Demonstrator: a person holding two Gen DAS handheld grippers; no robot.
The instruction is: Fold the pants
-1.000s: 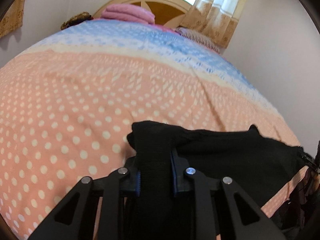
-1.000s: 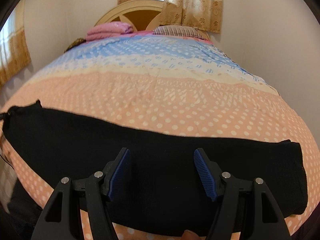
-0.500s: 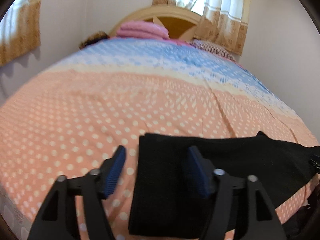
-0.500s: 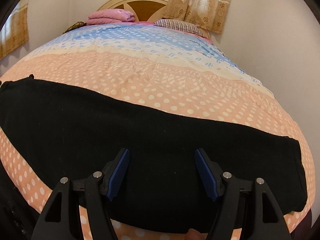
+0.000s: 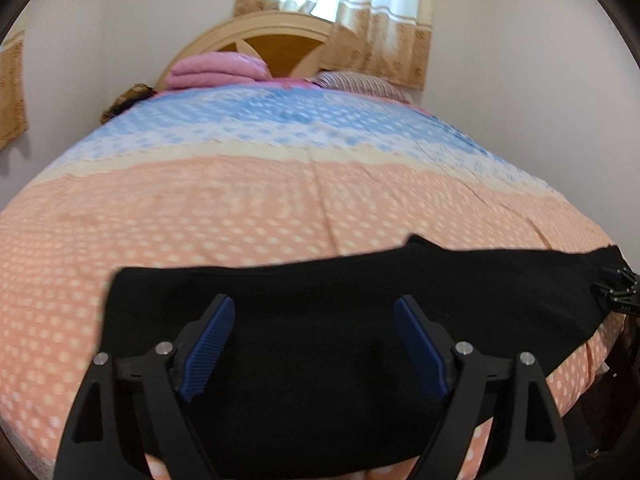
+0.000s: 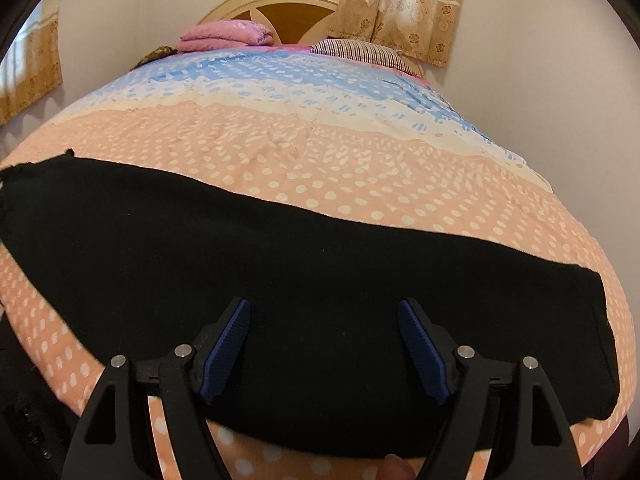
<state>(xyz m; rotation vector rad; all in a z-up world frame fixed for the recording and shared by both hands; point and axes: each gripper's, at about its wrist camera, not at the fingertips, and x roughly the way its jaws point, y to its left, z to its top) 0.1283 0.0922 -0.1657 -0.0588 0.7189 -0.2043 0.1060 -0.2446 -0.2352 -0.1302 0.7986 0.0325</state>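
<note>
Black pants (image 5: 328,320) (image 6: 280,272) lie flat as a long band across the near end of the bed, on a peach dotted cover (image 5: 200,208) (image 6: 320,168). My left gripper (image 5: 314,312) hovers above the left part of the pants, its jaws still opening, with nothing pinched between the blue pads. My right gripper (image 6: 324,312) hangs over the right part of the pants, jaws also opening, pads clear of the cloth. A black piece of the right gripper (image 5: 618,292) shows at the right edge of the left wrist view.
Folded pink bedding (image 5: 216,70) (image 6: 226,36) and a striped pillow (image 6: 360,52) lie by the wooden headboard (image 5: 280,40). Curtains (image 6: 400,4) hang behind. The bed's near edge runs just below the pants. A fingertip (image 6: 394,468) shows at the bottom of the right wrist view.
My left gripper let go of the bunched pants end, opened wide and slid right along the pants, which now lie flat. The right gripper stayed in place and opened slightly.
</note>
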